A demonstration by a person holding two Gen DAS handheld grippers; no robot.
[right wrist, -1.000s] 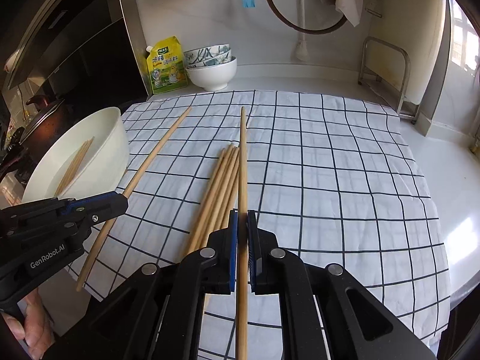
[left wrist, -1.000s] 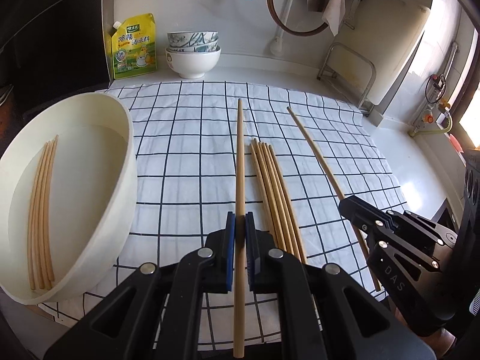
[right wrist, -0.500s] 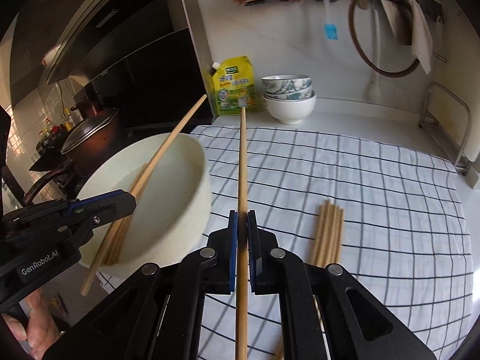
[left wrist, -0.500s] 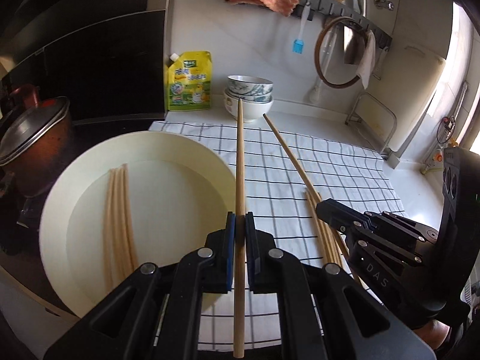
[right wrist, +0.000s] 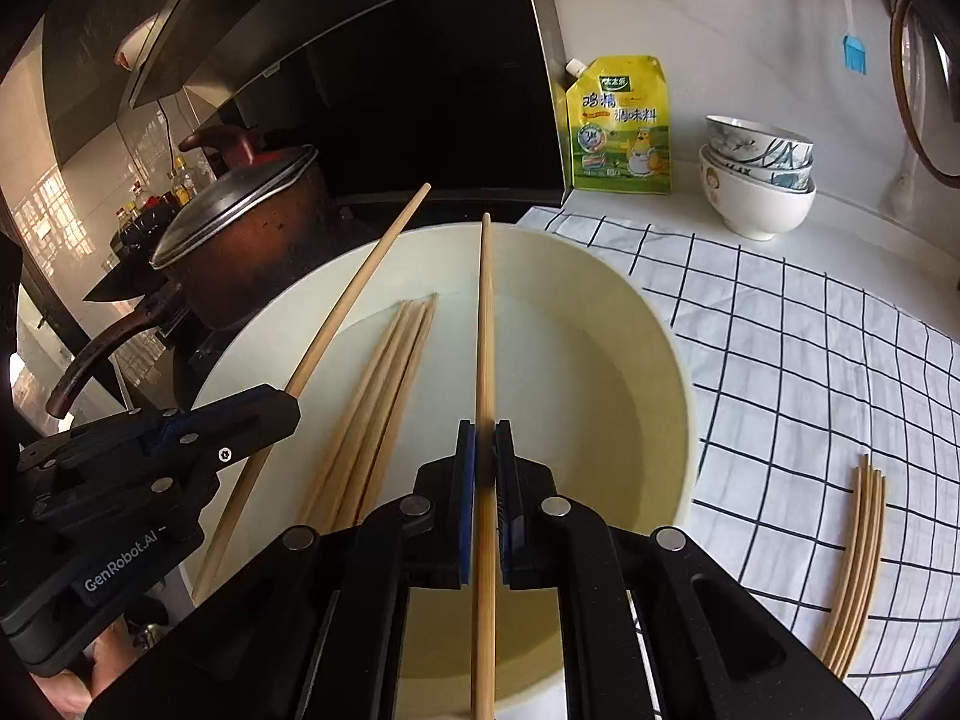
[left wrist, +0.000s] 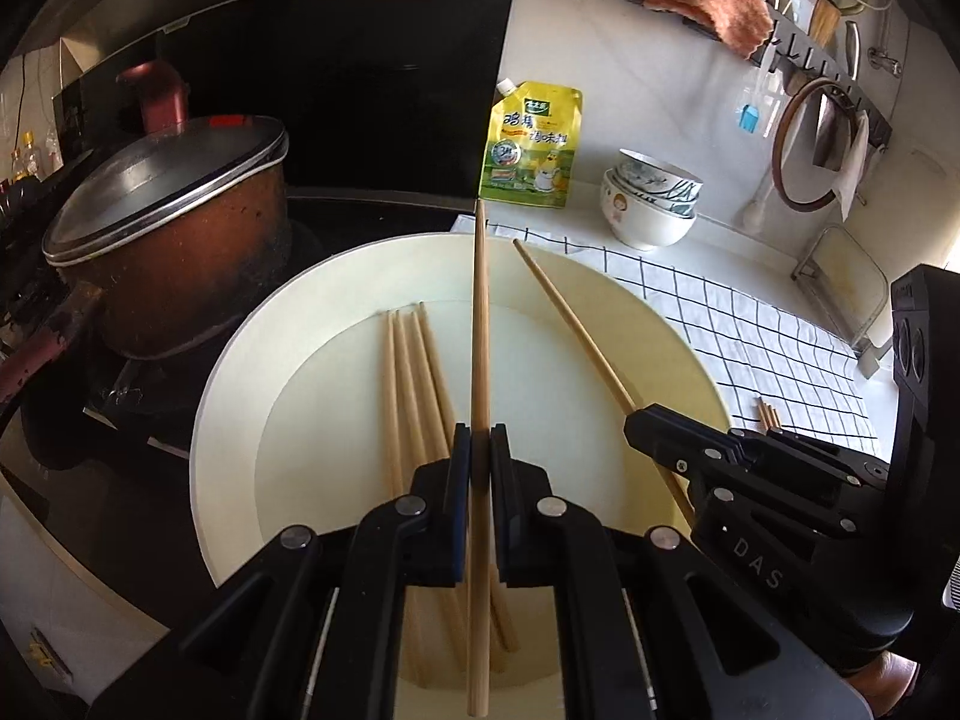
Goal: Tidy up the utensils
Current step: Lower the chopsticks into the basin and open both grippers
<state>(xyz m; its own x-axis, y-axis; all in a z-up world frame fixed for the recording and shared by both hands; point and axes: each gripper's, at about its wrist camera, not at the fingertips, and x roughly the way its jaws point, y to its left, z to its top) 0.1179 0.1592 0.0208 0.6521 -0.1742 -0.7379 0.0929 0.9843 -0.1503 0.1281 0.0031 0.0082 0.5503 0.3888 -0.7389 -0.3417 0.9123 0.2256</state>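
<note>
Both my grippers swung off the checked cloth (right wrist: pixel 780 360) and now hang over the cream bowl (left wrist: pixel 240 360). Left gripper (left wrist: pixel 480 456) and right gripper (right wrist: pixel 485 456) each stay clamped on 1 chopstick (left wrist: pixel 480 330), so dropping them in looks next.

Both tongs now hang over the cream bowl (left wrist: pixel 228 396) instead of the checked cloth (right wrist: pixel 810 360), each having carried its chopstick across. The left tongs (left wrist: pixel 480 450) hold their chopstick (left wrist: pixel 480 324) above the four sticks in the bowl (left wrist: pixel 414 372). The right tongs (right wrist: pixel 485 450) bring theirs (right wrist: pixel 486 312) alongside. The loose chopsticks on the cloth (right wrist: pixel 858 558) now lie off to the right, and a lidded pot (left wrist: pixel 174 228) comes into view.
</note>
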